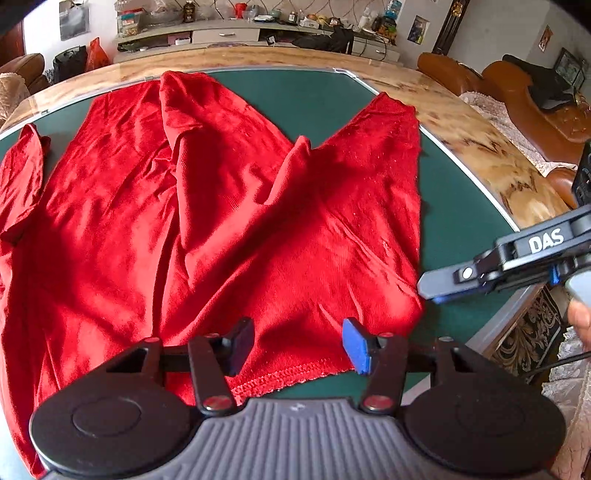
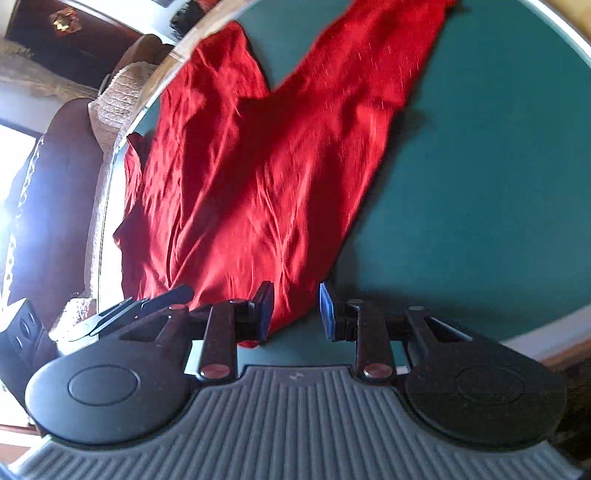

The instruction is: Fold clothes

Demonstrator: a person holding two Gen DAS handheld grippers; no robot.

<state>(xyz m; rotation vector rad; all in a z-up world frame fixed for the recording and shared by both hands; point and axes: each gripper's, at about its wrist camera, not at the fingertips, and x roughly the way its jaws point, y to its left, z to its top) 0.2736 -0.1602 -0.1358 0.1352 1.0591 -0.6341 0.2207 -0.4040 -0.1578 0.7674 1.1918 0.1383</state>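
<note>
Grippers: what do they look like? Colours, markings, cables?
Both alike: left gripper and right gripper have black linkage arms, round black side discs, red pivot caps, ribbed grey base, blue-faced finger pads. The right one's side reads "DAS" in white; a black cable trails behind it.

Garment (image 1: 207, 206): plain red
Table (image 1: 461, 206): green top, marbled tan border
Left gripper (image 1: 299, 345): black, 1 blue pad

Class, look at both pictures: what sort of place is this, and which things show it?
Most likely a home living room: brown leather sofas, a cluttered sideboard along the wall, and a red garment spread on a green-topped table.
</note>
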